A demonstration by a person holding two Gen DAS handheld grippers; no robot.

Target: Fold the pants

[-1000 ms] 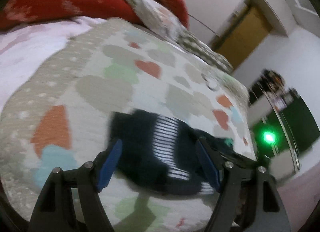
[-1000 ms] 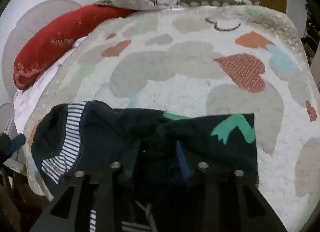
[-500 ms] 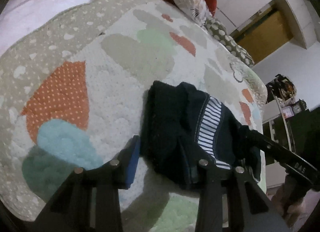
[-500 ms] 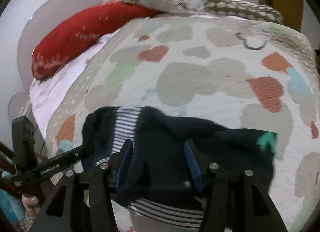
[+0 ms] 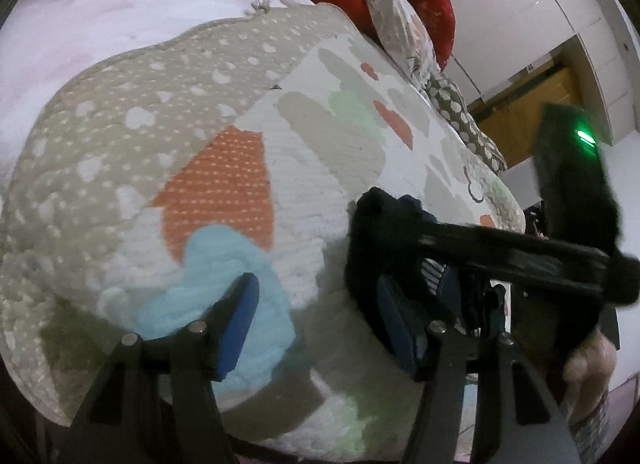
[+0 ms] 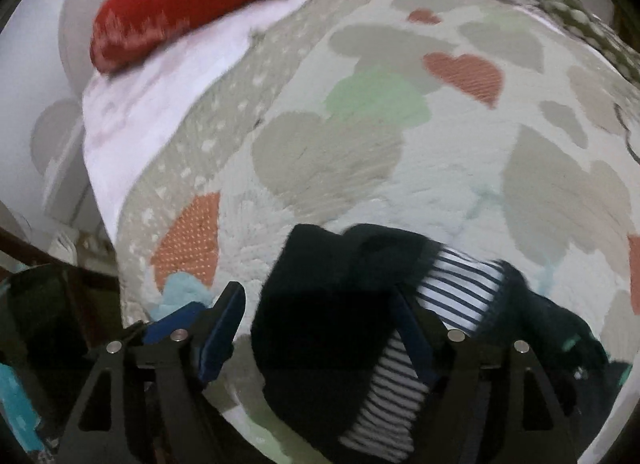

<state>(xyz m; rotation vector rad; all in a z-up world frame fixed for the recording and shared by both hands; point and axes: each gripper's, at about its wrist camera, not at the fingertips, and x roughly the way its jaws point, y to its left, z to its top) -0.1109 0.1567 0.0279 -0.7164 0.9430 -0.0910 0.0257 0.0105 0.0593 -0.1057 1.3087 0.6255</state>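
Pants: dark, bunched with the striped waistband showing, on the heart-print quilt near its front edge.
Left claw: jaws opening, over quilt, gripping nothing.
Right claw: jaws opening astride the pants, not pinching.

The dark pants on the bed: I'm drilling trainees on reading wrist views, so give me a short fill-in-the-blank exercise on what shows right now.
1. The dark pants lie on a quilt patterned with ____.
2. The lining that shows at the pants' waistband is ____.
3. The long pillow beyond the quilt is ____.
4. In the left wrist view, between the pads of the left gripper lies only the ____.

Missing words: hearts; striped; red; quilt
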